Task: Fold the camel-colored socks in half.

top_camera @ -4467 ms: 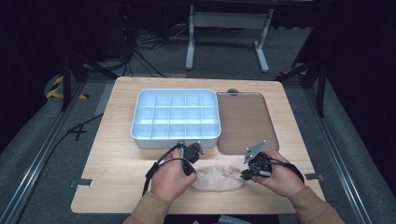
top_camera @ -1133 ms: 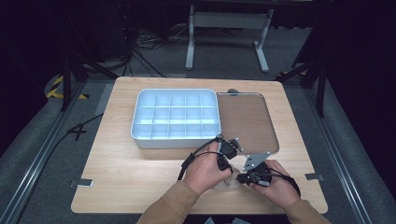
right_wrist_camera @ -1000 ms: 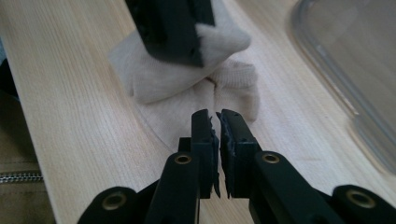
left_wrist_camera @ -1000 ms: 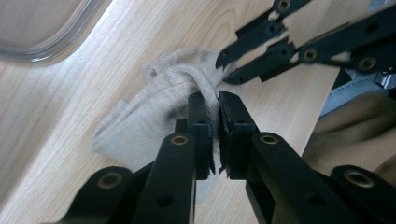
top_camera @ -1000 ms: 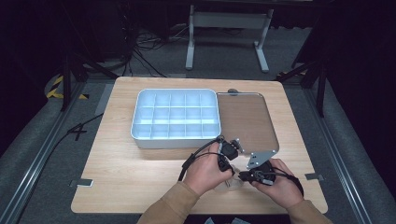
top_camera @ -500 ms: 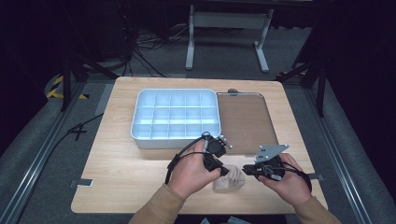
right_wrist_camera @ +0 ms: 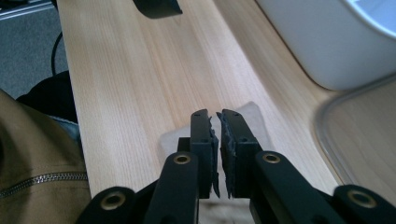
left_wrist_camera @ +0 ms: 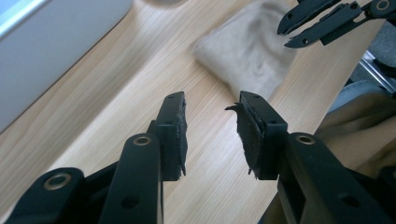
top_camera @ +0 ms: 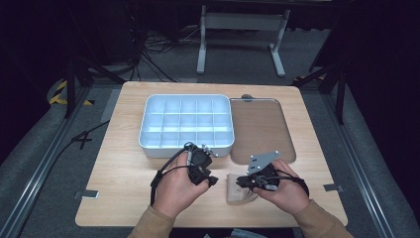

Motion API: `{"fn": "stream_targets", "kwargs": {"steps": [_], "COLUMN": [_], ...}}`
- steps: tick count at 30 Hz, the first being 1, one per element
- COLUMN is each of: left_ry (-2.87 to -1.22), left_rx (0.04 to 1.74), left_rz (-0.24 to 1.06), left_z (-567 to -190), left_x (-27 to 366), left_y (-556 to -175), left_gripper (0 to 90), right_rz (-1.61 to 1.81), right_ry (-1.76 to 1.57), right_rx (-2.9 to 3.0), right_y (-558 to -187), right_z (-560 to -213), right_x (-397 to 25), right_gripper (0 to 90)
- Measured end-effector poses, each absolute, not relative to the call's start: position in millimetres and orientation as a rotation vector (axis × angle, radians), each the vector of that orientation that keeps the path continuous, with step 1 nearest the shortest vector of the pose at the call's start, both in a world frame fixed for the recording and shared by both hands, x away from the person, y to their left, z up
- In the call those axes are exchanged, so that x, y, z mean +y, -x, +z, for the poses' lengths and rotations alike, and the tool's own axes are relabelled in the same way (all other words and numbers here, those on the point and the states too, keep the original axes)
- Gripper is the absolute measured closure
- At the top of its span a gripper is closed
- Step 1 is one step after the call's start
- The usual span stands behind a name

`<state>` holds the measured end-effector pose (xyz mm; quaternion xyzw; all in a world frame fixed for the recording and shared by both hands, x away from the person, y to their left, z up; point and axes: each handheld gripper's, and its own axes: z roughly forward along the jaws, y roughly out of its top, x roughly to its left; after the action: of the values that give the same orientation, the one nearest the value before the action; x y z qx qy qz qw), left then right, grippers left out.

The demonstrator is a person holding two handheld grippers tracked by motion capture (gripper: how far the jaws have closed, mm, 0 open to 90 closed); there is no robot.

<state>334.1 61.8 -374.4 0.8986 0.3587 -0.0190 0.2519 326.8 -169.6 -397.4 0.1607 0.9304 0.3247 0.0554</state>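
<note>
Beige cloth [top_camera: 239, 189], now folded small on the bench [top_camera: 124, 178] between both hands, is released by the left gripper [left_wrist_camera: 212, 128], jaws apart, while the right gripper [right_wrist_camera: 218, 140] hovers above it, jaws nearly together.

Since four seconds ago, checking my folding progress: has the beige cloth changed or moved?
Yes. The beige cloth is now bunched smaller and sits farther right, below the compartment tray's right corner rather than its middle.

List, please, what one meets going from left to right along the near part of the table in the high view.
left gripper → folded beige cloth → right gripper, its jaws over the cloth → person's right hand
</note>
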Motion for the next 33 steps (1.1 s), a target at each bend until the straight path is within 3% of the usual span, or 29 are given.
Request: {"fn": "stream_targets", "kwargs": {"steps": [9,20,33], "left_ry": [-2.448,-2.481,-2.532], "left_rx": [0.984,0.943,0.778], "left_rz": [-0.053,-0.065,-0.054], "left_z": [-377,-382,-397], "left_x": [66,52,7], "left_y": [-334,-341,-345], "left_gripper": [64.8,65.0,77.9], "right_rz": [0.9,0.842,0.837], "right_ry": [-0.478,-0.565,-0.644], "right_rx": [2.873,2.875,2.863], "right_y": [-333,-333,-330], "right_z": [-416,-422,-429], "right_x": [-156,-174,-193], "right_gripper": [83.4,82.6,80.1]}}
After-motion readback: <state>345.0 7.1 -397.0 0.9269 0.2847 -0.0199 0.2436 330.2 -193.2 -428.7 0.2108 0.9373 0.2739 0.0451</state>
